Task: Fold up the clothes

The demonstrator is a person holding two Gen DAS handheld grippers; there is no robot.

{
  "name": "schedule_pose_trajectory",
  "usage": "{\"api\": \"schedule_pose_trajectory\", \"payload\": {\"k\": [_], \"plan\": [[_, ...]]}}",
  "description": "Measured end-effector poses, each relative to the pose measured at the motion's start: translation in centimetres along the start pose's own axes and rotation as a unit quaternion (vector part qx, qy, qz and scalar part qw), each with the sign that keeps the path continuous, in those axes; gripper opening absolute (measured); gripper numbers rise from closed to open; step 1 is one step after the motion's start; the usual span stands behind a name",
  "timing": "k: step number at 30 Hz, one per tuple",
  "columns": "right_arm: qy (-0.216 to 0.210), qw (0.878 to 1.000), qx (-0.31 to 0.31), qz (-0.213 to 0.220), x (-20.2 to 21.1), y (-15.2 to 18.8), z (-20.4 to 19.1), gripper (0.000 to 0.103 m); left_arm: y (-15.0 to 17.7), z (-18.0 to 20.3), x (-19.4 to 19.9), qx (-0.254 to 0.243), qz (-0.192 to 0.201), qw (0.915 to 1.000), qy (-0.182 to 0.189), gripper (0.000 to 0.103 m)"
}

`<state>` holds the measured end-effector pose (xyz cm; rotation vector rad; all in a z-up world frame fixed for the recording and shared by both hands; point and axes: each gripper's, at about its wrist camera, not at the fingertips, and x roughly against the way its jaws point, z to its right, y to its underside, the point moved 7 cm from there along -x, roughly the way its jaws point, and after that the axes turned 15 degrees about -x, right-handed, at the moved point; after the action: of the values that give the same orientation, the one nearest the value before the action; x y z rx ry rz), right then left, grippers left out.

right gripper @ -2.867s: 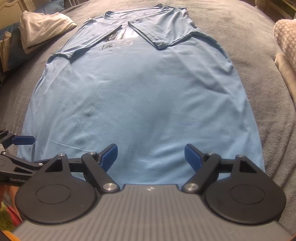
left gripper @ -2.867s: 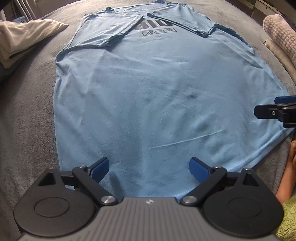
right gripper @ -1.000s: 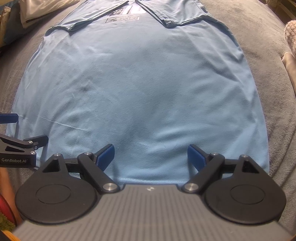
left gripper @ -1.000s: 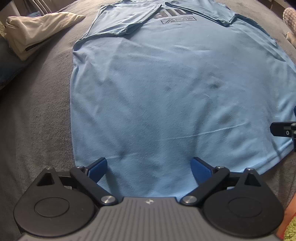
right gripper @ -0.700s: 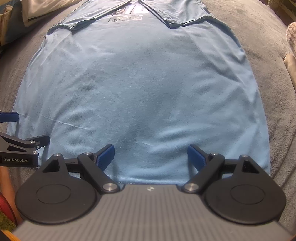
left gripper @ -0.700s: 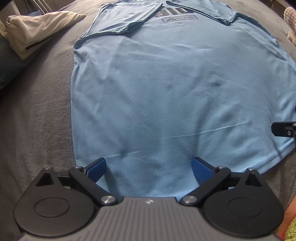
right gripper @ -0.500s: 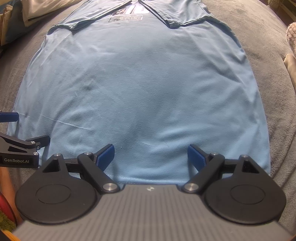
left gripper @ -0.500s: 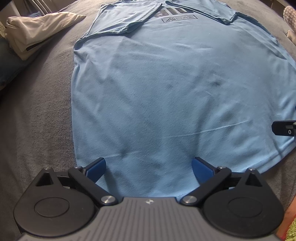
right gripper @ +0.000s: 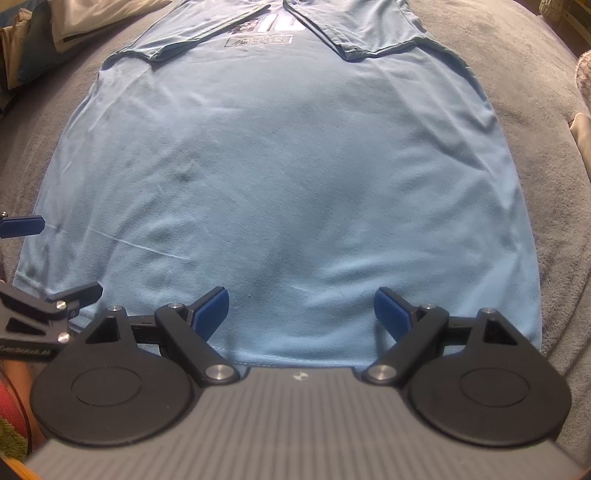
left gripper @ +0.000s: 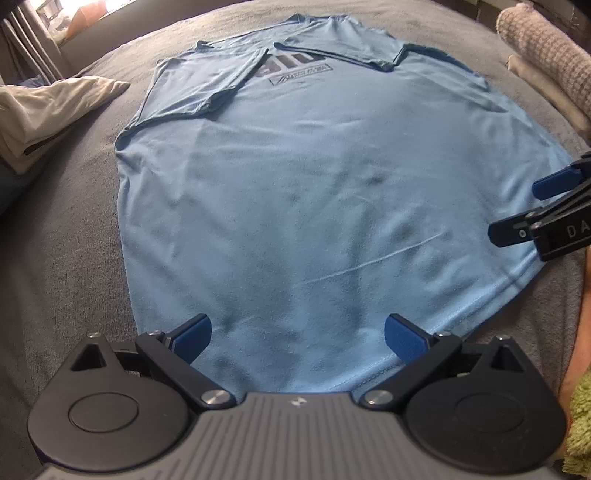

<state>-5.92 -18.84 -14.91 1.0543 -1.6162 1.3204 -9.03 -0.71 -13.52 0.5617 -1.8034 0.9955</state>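
Seemingly, both views show a set-up for lifting the bottom hem. From the left wrist, the light blue T-shirt [left gripper: 314,192] lies flat, print side up, on the grey bed cover [left gripper: 62,236], its collar toward the far edge and its hem at the near edge. Both sleeves are already turned in over the chest, so the next fold probably brings the hem up toward the collar. The left gripper [left gripper: 297,334] stands spread wide over the hem near the shirt's left bottom corner, its blue pads apart with only flat cloth between them and nothing pinched. Placed there, it could close on that part of the hem. The right gripper [left gripper: 543,206] enters at the right edge of this view, over the shirt's other bottom corner. A cream garment [left gripper: 40,110] lies on the cover's left side, well apart from the shirt. A knitted pinkish roll [left gripper: 546,51] sits by the far right corner. Neither blocks the fold path. A green fuzzy item [left gripper: 580,424] shows at the near right edge.

From the right wrist, the right gripper [right gripper: 301,314] is likewise wide apart and holds nothing, poised just over the hem toward the shirt's right side. The left gripper [right gripper: 44,266] appears at the left edge near the other corner. The two spaced along the hem should keep it level when raised. Folded cloth [right gripper: 66,22] lies beyond the far left corner, clear of the shirt. Small wrinkles cross the lower panel, and these might carry into the fold.
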Motion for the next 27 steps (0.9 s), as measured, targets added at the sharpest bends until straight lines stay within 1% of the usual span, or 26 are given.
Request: {"api": "schedule_pose_trajectory", "payload": {"k": [5, 7, 8, 10, 12, 14, 16, 17, 18, 20, 23, 25, 26, 27], "plan": [[-0.007, 1.000, 0.017, 0.007, 0.5, 0.1, -0.7, 0.086, 0.4, -4.6, 1.7, 0.042, 0.034, 0.9985, -0.007, 0.099], [-0.008, 1.000, 0.019, 0.006, 0.6, 0.2, -0.8, 0.086, 1.3, -6.4, 2.1, 0.057, 0.035, 0.9977, 0.001, 0.095], [-0.009, 1.000, 0.019, 0.006, 0.6, 0.2, -0.8, 0.086, 1.8, -7.1, 2.2, 0.063, 0.034, 0.9974, 0.006, 0.092], [-0.012, 1.000, 0.018, 0.006, 0.7, 0.1, -0.8, 0.086, 3.2, -8.3, 2.0, 0.081, 0.030, 0.9959, 0.027, 0.083], [-0.013, 1.000, 0.019, 0.006, 0.8, 0.2, -0.9, 0.086, 4.5, -8.8, 1.6, 0.103, 0.025, 0.9932, 0.048, 0.061], [-0.015, 1.000, 0.020, 0.006, 0.8, 0.2, -0.9, 0.086, 5.3, -8.8, 1.4, 0.115, 0.032, 0.9903, 0.071, 0.050], [-0.016, 1.000, 0.020, 0.006, 0.9, 0.2, -0.9, 0.086, 5.7, -8.6, 1.1, 0.119, 0.041, 0.9886, 0.083, 0.048], [-0.016, 1.000, 0.021, 0.006, 0.9, 0.2, -0.9, 0.086, 6.0, -8.5, 1.0, 0.120, 0.046, 0.9877, 0.089, 0.041], [-0.017, 1.000, 0.021, 0.006, 0.9, 0.2, -0.9, 0.086, 6.1, -8.5, 0.8, 0.121, 0.043, 0.9879, 0.088, 0.035], [-0.017, 1.000, 0.020, 0.007, 1.0, 0.2, -0.8, 0.086, 6.5, -8.6, 0.2, 0.128, 0.036, 0.9877, 0.083, 0.028], [-0.018, 1.000, 0.018, 0.008, 1.2, 0.2, -0.8, 0.086, 6.9, -9.2, 0.2, 0.150, 0.044, 0.9846, 0.078, 0.027], [-0.018, 1.000, 0.017, 0.007, 1.1, 0.3, -0.8, 0.086, 6.9, -9.8, 0.6, 0.162, 0.056, 0.9829, 0.067, 0.028], [-0.018, 1.000, 0.017, 0.007, 1.1, 0.3, -0.8, 0.086, 6.9, -10.1, 0.7, 0.167, 0.061, 0.9821, 0.061, 0.032], [-0.019, 1.000, 0.016, 0.006, 1.0, 0.3, -0.8, 0.086, 6.9, -10.4, 0.8, 0.172, 0.066, 0.9813, 0.056, 0.040]]}}
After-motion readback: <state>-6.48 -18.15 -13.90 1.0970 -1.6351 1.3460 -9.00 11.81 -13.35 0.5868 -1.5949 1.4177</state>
